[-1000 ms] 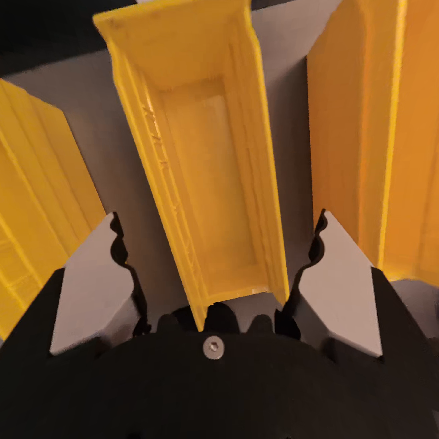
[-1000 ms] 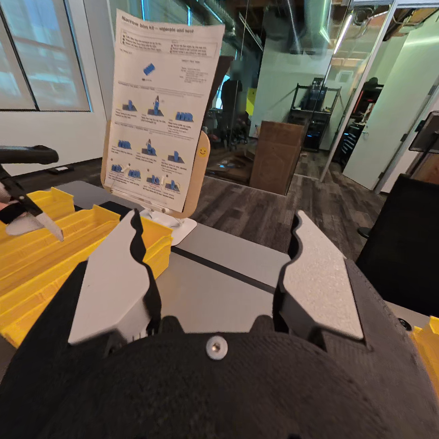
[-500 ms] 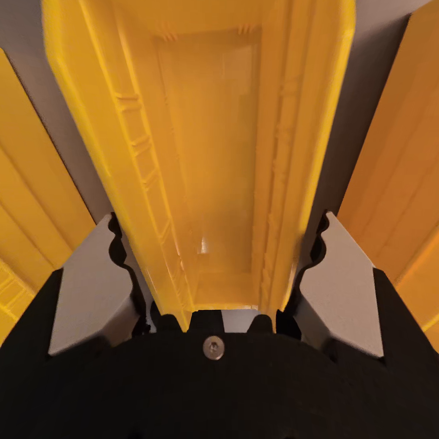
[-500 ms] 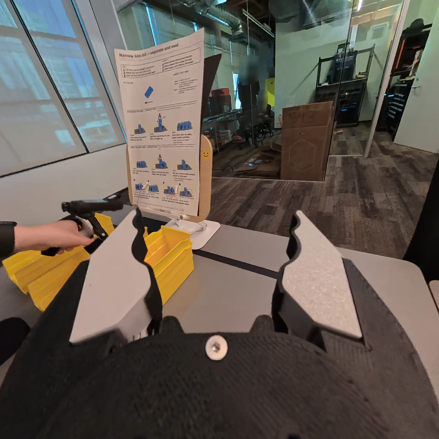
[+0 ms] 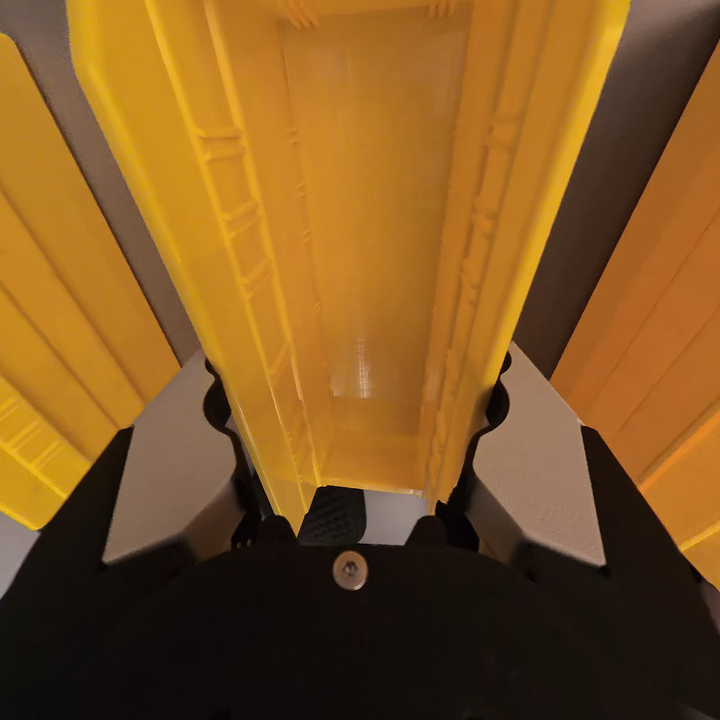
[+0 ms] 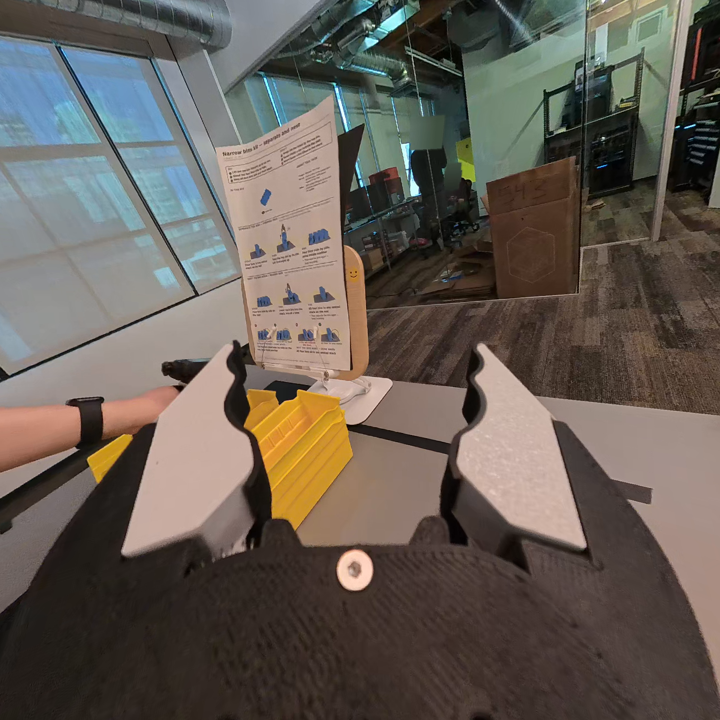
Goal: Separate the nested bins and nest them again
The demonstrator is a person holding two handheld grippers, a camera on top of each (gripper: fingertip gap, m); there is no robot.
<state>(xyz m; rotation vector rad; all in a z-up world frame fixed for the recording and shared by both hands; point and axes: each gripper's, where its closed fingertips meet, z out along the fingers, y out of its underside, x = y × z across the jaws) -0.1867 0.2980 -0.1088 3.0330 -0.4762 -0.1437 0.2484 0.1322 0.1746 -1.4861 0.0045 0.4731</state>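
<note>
Right now the left gripper (image 5: 356,389) is down over the middle yellow bin (image 5: 374,233), straddling its near end with the jaws wide. Both fingers (image 5: 171,448) sit along the bin's outer walls; the right-hand one looks to be touching the rim, the left-hand one is right against the wall or a hair off it, too blurred to call. So whether it's actually clamping, I can't tell. The bin is open side up, nothing inside, standing on the grey table (image 5: 623,156). Two more yellow bins flank it, one to the left (image 5: 58,311) and one to the right (image 5: 643,331), each apart from the middle one with a strip of table showing between. The right gripper (image 6: 354,389) is up off the table, jaws spread wide with nothing between them, only air and the tabletop (image 6: 389,487) beyond. From its side, the bins (image 6: 304,440) sit side by side on the table's left part, near a white stand (image 6: 350,393) holding a printed instruction sheet (image 6: 288,249) on a wooden backing. A person's forearm with a black wristband (image 6: 89,420) reaches in from the left toward the bins, holding the other tool's black handle (image 6: 183,368). A black strip (image 6: 409,442) runs across the tabletop past the bins.
</note>
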